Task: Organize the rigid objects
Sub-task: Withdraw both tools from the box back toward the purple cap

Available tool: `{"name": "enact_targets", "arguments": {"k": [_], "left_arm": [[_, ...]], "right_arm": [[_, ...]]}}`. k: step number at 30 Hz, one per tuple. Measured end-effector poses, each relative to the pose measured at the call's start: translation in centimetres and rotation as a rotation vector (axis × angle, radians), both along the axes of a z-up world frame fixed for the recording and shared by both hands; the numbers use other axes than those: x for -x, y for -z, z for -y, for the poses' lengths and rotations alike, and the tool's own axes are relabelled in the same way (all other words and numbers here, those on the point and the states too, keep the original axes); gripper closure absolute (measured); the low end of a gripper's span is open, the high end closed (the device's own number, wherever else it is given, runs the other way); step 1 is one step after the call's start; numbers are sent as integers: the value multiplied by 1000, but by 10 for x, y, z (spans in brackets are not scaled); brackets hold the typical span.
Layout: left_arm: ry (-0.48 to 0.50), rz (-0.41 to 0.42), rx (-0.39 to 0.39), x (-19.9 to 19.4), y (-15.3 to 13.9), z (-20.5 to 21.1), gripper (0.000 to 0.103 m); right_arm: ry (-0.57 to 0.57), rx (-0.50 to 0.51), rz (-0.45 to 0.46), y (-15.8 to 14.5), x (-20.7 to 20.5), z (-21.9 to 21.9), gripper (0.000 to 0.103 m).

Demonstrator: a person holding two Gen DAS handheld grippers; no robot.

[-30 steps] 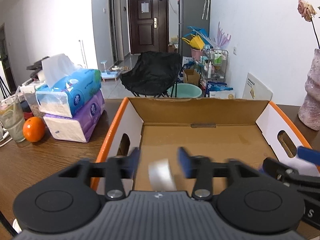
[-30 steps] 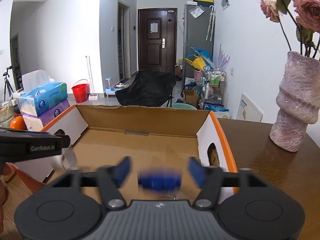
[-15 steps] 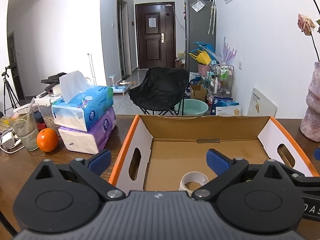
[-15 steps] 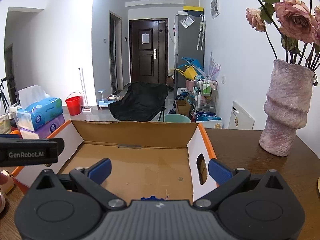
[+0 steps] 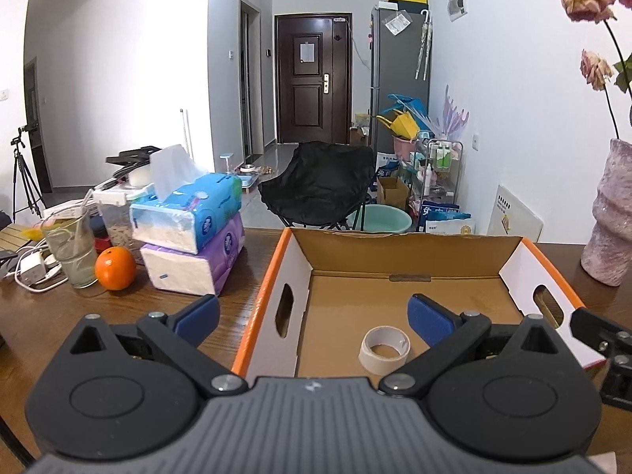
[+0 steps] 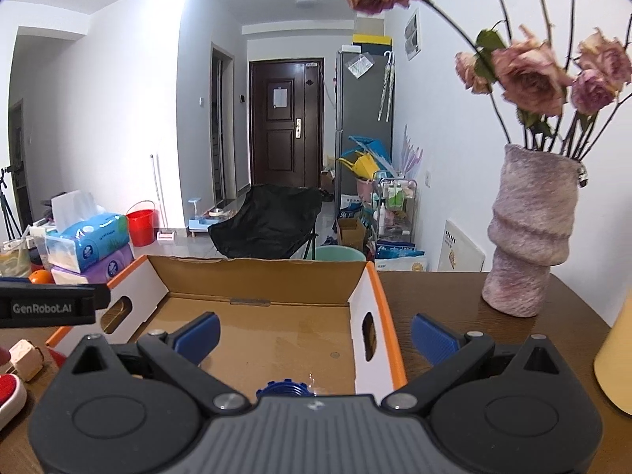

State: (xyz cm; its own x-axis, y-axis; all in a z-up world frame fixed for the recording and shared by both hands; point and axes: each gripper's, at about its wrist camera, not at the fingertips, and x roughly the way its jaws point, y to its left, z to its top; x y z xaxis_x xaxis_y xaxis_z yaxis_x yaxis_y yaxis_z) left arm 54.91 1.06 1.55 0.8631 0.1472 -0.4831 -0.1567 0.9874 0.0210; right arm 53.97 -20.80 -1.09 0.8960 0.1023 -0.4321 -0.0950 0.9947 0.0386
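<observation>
An open cardboard box [image 5: 395, 251] with orange rims stands on the brown table. A white tape roll [image 5: 385, 349] lies flat on the box floor near its front. My left gripper [image 5: 312, 316] hangs open above and behind the roll, with nothing between its blue pads. In the right wrist view the same box [image 6: 256, 276] sits ahead. A blue ridged round object [image 6: 286, 387] lies on its floor, mostly hidden by the gripper body. My right gripper [image 6: 315, 335] is open and empty over the box's right wall. The left gripper's side [image 6: 51, 306] shows at the left.
Two stacked tissue packs [image 5: 189, 233], an orange [image 5: 115, 262] and a glass [image 5: 73, 251] stand left of the box. A pink vase [image 6: 529, 237] with dried roses stands to the right, a yellow object [image 6: 616, 355] at the right edge. A small cream cube [image 6: 25, 357] lies front left.
Both grippers opened wide and let go: the tape roll and the blue object now lie in the box. Both grippers drew back and rose.
</observation>
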Motion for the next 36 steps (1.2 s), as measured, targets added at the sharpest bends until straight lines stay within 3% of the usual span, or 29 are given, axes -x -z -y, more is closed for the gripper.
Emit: {"name": "enact_targets", "arguments": {"k": [20, 36], "left_arm": [[-15, 34, 32, 86, -20, -17, 0], [4, 34, 33, 163, -32, -20, 0]], "right_arm": [[12, -6, 61, -23, 88, 7, 0], [-12, -28, 40, -27, 165, 9, 0]]}}
